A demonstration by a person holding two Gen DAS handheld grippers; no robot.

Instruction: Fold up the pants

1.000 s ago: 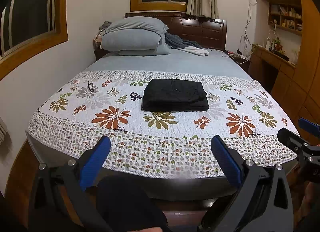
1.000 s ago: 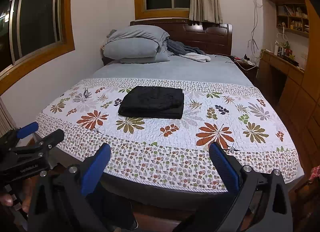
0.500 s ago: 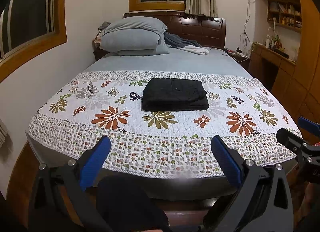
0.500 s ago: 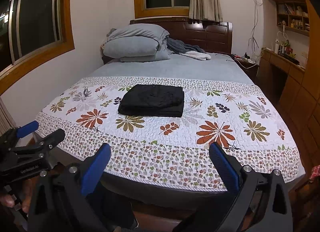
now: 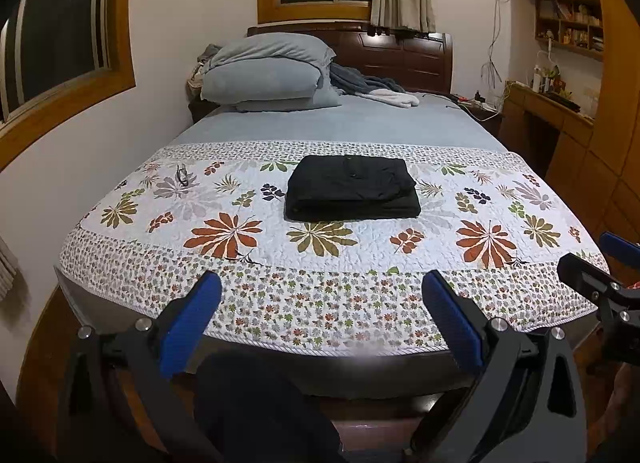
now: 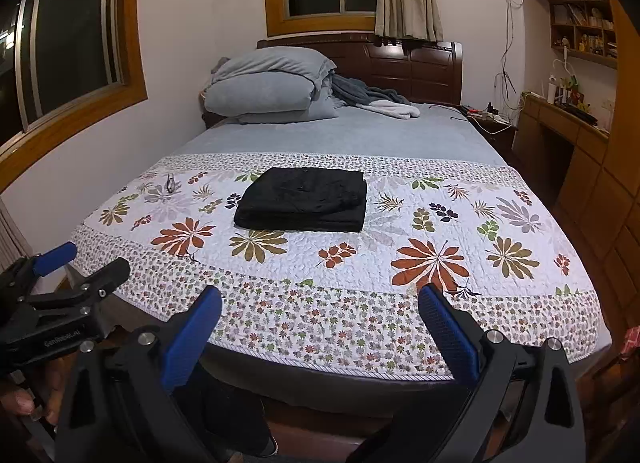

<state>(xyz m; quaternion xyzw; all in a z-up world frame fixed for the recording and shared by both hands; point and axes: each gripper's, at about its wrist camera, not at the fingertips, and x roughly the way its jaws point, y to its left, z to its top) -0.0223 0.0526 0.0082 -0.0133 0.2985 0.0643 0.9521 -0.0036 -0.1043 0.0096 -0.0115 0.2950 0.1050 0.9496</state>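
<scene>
We see the pants [image 5: 352,188] lying folded on a quilt [image 5: 440,239] that covers the bed's [image 5: 360,123] near half. Behind them, pillows [image 5: 264,77] are stacked at the headboard [image 5: 404,57], left of a blanket [image 5: 372,89]. Glasses [image 5: 182,174] lie left of the pants.

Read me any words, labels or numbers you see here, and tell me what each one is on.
"GenRobot.ai", small and partly blurred: on the left tongs, seen from the right wrist.
Items on the shelf: too small to read.
Pants, quilt: no text.
</scene>
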